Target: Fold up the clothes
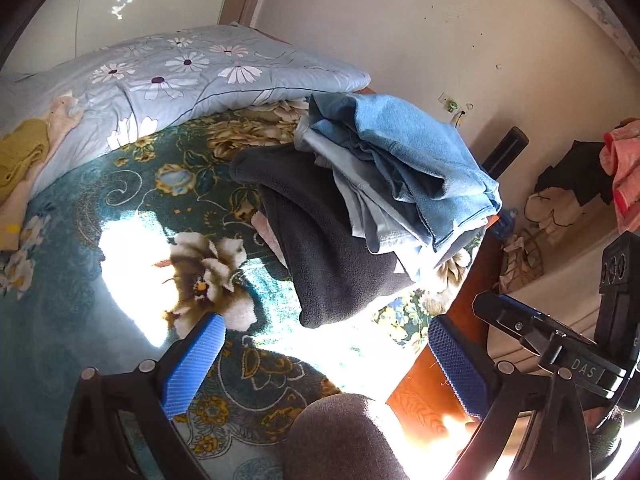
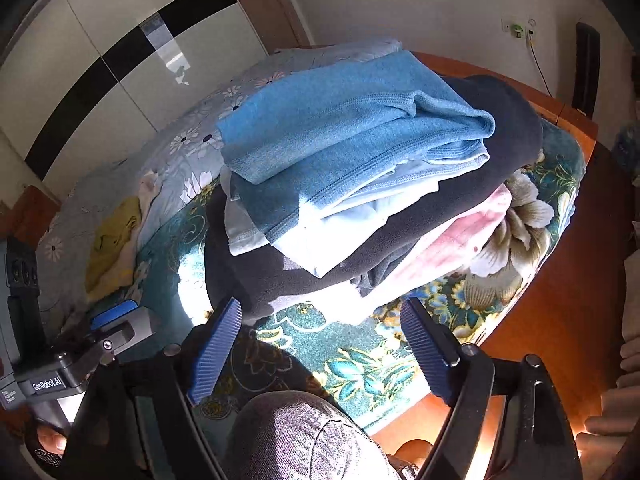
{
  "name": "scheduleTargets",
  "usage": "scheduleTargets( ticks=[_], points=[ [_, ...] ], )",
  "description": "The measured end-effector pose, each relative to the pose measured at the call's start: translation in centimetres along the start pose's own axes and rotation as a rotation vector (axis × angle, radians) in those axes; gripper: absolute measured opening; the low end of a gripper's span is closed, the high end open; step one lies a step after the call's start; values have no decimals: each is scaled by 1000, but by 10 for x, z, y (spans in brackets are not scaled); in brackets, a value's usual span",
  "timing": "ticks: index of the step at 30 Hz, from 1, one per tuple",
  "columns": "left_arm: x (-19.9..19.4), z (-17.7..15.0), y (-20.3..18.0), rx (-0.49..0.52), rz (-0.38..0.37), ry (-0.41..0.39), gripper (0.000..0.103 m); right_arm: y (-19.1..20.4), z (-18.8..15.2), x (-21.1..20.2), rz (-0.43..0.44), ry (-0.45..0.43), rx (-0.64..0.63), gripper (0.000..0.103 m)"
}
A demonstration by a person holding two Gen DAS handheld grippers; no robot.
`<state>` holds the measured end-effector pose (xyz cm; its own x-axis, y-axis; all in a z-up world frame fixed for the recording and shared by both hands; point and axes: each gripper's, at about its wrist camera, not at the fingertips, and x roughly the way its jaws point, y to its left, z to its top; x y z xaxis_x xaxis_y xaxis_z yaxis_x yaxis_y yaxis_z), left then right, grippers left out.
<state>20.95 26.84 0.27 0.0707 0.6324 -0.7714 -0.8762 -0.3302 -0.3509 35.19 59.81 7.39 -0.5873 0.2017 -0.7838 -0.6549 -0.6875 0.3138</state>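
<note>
Hard sunlight falls on a floral teal bedspread [image 1: 80, 240], cream wall [image 1: 400, 20] behind, perhaps a glossy wardrobe [image 2: 100, 40].

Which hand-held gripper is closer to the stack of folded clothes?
The right. The right hand-held gripper hangs open just short of the stack of folded clothes, facing its near edge. The left hand-held gripper, also open, sits farther back over the floral blanket.

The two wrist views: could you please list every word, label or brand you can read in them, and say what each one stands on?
"DAS" – on the black body of the right gripper, seen in the left wrist view; the letters run on past the housing's edge.
"GenRobot.AI" – on the black body of the left gripper, seen in the right wrist view.
Small print beside "GenRobot.AI": too small to read.
The folded blue fleece garment shows no lettering.
</note>
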Motion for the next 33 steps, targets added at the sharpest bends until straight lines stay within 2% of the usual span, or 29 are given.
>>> scheduleTargets(
  ticks=[5, 11, 16, 22, 29, 33],
  points=[
    [-17, 2, -1, 2, 63, -59, 103, 1, -6, -11, -34, -36, -11, 83],
    [-33, 2, -6, -19, 27, -90, 103, 11, -13, -22, -85, -80, -69, 83],
    [-41, 1, -13, 2, 48, -108, 103, 22, -19, -31, -116, -121, -106, 83],
    [-35, -4, -10, -11, 62, -84, 103, 32, -26, -30, -171, -133, -167, 83],
    [-16, -14, 1, -11, 220, -20, 103, 31, -37, -13, -188, -80, -166, 83],
    [-7, -21, 9, -22, 227, 17, 103, 29, -41, -4, -195, -51, -155, 83]
  ],
)
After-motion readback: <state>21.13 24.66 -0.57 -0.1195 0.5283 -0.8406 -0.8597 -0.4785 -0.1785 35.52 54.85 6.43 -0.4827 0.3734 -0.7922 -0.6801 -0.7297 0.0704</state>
